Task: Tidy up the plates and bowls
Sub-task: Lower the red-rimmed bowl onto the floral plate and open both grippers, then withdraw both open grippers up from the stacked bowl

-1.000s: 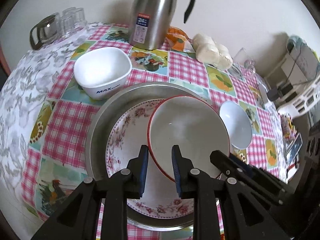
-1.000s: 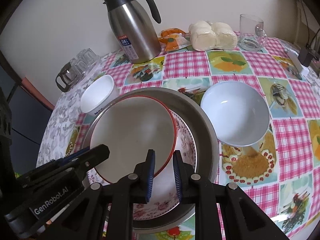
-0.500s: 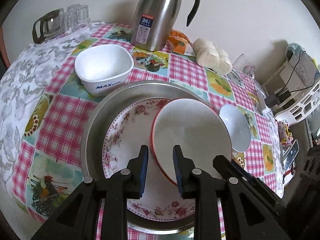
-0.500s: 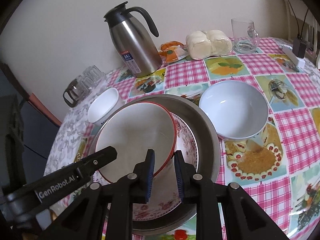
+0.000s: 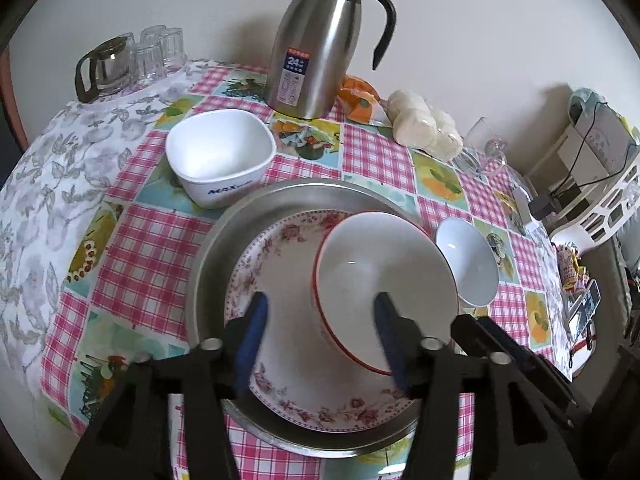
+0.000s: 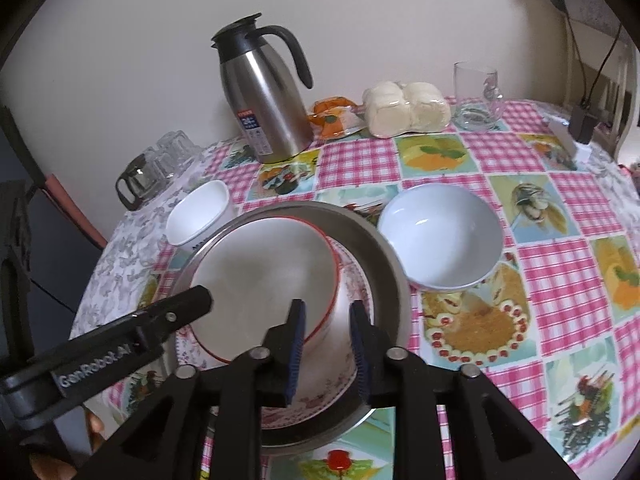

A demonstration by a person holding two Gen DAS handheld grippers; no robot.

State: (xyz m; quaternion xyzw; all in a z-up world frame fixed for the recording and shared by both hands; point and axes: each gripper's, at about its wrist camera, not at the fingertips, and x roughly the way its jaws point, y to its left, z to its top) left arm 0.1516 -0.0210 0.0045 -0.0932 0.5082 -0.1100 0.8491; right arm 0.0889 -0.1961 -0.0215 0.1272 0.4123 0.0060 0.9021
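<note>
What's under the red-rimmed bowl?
The red-rimmed bowl sits on a floral plate, which lies in a metal tray. The plate's centre under the bowl is covered.

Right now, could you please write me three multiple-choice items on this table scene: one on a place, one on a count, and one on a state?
1. Where does the red-rimmed bowl sit?
A. on the floral plate in the metal tray
B. beside the thermos
C. inside the square bowl

2. How many bowls are on the table?
A. one
B. three
C. five

3. Is the red-rimmed bowl gripped?
A. yes, by both grippers
B. yes, by one gripper
C. no

Answers:
1 A, it rests on the plate inside the tray.
2 B, red-rimmed, square bowl, pale bowl.
3 C, left gripper and right gripper are opening, pads clear of the rim.
</note>
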